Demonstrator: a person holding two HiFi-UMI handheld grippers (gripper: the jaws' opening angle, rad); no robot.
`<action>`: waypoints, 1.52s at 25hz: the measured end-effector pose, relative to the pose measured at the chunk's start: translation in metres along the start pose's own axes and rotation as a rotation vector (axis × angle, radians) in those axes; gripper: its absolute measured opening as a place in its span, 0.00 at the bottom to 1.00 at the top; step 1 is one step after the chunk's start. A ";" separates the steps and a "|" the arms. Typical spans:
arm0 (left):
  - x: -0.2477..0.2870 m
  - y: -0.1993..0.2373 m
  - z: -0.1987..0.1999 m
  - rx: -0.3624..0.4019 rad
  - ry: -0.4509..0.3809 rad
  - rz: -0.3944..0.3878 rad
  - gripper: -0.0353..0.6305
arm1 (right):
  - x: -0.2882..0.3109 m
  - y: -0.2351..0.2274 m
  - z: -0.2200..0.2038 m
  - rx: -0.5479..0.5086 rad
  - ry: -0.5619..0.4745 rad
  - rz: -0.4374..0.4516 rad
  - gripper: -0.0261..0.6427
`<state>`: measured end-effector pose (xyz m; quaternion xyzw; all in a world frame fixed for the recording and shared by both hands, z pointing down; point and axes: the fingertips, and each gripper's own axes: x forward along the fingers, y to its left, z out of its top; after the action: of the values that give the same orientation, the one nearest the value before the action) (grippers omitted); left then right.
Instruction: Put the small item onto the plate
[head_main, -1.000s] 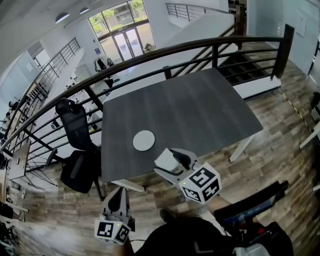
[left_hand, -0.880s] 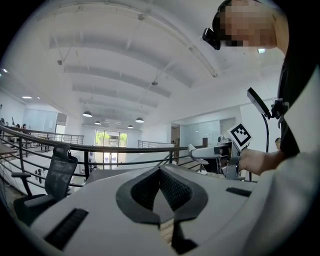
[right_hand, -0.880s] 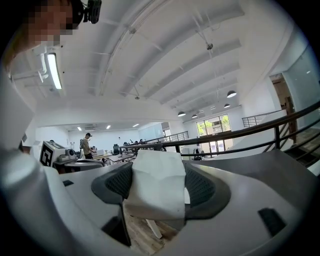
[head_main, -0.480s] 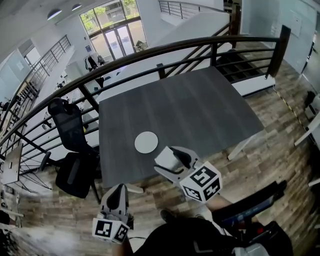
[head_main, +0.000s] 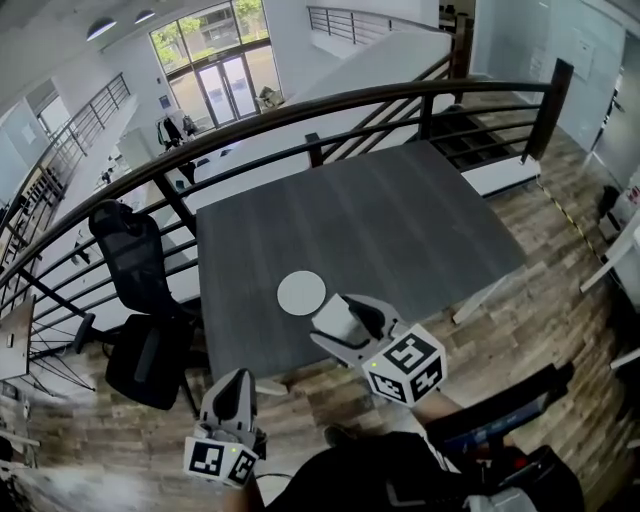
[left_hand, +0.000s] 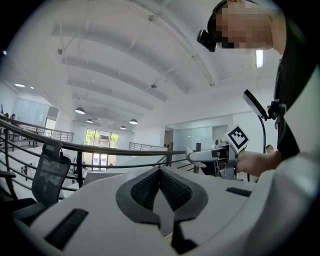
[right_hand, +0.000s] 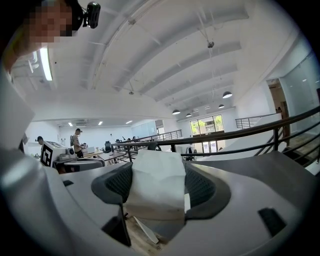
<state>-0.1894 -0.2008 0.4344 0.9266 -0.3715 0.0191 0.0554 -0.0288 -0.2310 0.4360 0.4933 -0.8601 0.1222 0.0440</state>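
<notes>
Wood-plank floor all round, dark metal railing curving behind a dark grey counter, black office chair off the counter's left side. The right gripper is held out over the counter's near edge, pointing away from the person and slightly left toward the plate, w/ its marker cube trailing back toward the body. The left gripper view catches it from the side, level, w/ a bare hand behind the cube. The left gripper sits lower and closer in, off the counter's near-left corner and over the floor, nose pointing forward. Its own camera looks mostly up at the ceiling, so it's tilted upward. Its fingers are pressed together w/ nothing btwn them. White round plate lies flat near the counter's front edge w/ nothing on it, just ahead of the right gripper's tips. Small white item, creased and papery-looking, is clamped btwn the right gripper's fingers, which stand wide apart w/ both pads against its sides. In the head view it hangs in the air just beside the plate's near rim, not on the plate.
</notes>
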 end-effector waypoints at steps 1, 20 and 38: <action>0.000 0.005 -0.001 -0.001 0.004 -0.008 0.06 | 0.005 0.001 0.002 0.003 -0.002 -0.007 0.53; 0.029 0.020 0.015 0.004 0.009 -0.009 0.06 | 0.025 -0.028 0.031 0.001 -0.013 -0.010 0.53; 0.083 0.026 0.052 0.015 -0.053 0.170 0.06 | 0.081 -0.082 0.065 -0.072 -0.003 0.157 0.53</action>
<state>-0.1479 -0.2828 0.3910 0.8922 -0.4501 0.0019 0.0369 0.0036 -0.3555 0.4026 0.4225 -0.9001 0.0936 0.0505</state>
